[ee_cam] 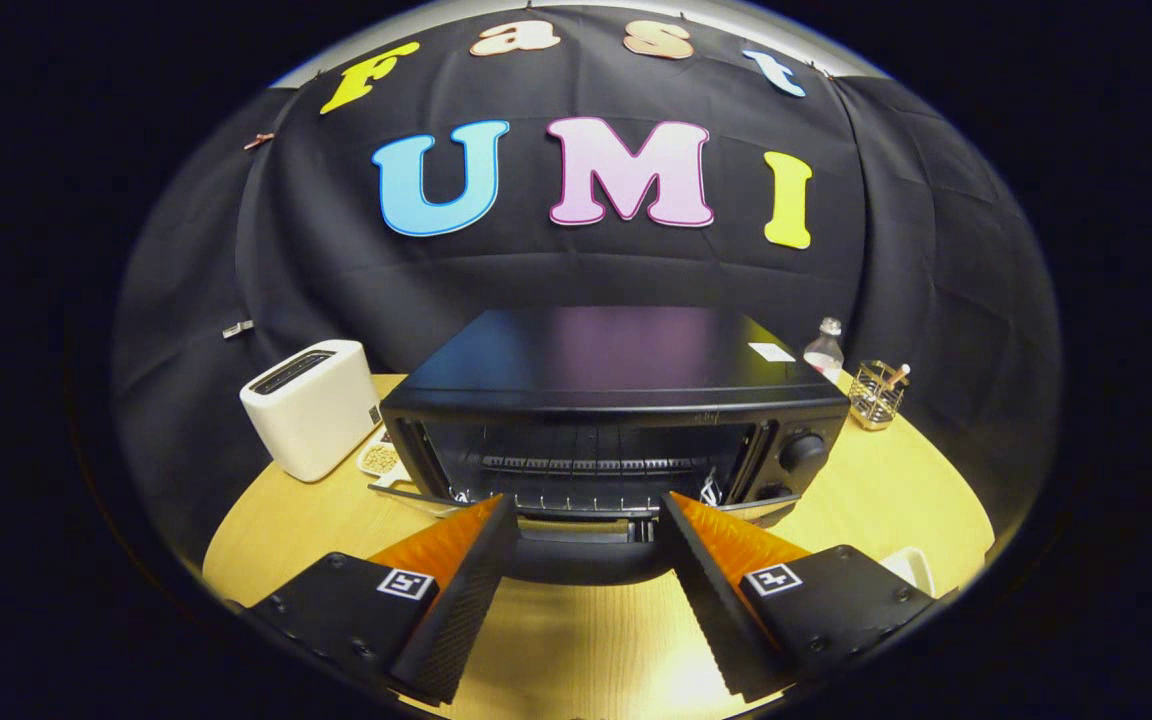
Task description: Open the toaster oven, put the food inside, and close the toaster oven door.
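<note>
- We are looking along one gripper (586, 510) toward one oven (616, 420) sitting on a round wooden table (866, 500).
- Two fingers (466, 590) are standing spread wide, released, gripping nothing; bare tabletop is showing between them.
- The oven door (586, 550) is hanging open, dropped forward and down, its dark edge lying between the two fingertips, just ahead of them. We cannot tell whether either tip is touching it.
- Inside the cavity we are seeing one wire rack (586, 466) running across; whether any food is lying on it we cannot tell.
- We are counting two knobs (802, 450) on the oven's right panel, one above the other, the lower one partly hidden.
- One small white sticker (771, 352) is lying on the oven's top, near its right rear corner.
- One white toaster (311, 405) is standing left of the oven, apart from it, slot facing up.
- One small tray (379, 458) of pale food is resting between toaster and oven, just beside the oven's left wall, mostly hidden.
- One clear bottle (824, 348) is standing behind the oven's right rear corner.
- One wire holder (877, 393) is sitting right of the bottle, with one stick poking out of it.
- One white object (911, 568) is peeking out past the right finger, too hidden to name.
</note>
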Motion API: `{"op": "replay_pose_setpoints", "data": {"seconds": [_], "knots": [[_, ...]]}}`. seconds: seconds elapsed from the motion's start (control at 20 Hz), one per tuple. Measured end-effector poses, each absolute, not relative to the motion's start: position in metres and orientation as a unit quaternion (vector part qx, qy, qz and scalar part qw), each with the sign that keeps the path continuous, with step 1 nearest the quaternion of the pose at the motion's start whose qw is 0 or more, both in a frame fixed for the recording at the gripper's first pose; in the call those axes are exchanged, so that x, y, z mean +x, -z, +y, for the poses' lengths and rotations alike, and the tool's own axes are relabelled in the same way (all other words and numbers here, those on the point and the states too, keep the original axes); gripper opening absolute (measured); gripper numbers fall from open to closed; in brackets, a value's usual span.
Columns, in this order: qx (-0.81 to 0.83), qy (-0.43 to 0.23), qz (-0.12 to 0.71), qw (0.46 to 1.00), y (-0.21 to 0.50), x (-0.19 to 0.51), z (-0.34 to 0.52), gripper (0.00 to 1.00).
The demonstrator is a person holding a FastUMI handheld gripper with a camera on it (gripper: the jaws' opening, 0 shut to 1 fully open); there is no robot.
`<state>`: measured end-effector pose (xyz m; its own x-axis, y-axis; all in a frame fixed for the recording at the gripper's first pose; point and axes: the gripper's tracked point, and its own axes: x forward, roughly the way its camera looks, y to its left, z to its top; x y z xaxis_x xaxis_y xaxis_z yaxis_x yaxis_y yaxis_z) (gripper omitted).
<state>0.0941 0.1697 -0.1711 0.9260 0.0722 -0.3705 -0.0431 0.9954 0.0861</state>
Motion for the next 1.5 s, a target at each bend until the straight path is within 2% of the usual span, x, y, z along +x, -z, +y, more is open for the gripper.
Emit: {"op": "replay_pose_setpoints", "data": {"seconds": [0.6,0.85,0.95,1.2,1.5], "knots": [[-0.012,-0.093,0.228,0.969,0.207,0.049,0.175,1.00],[0.023,-0.119,0.323,0.939,0.262,0.020,0.177,1.00],[0.042,-0.116,0.335,0.934,0.274,0.014,0.174,1.00],[0.026,-0.136,0.312,0.940,0.260,0.001,0.173,1.00],[0.055,-0.159,0.280,0.945,0.205,-0.026,0.135,1.00]]}}
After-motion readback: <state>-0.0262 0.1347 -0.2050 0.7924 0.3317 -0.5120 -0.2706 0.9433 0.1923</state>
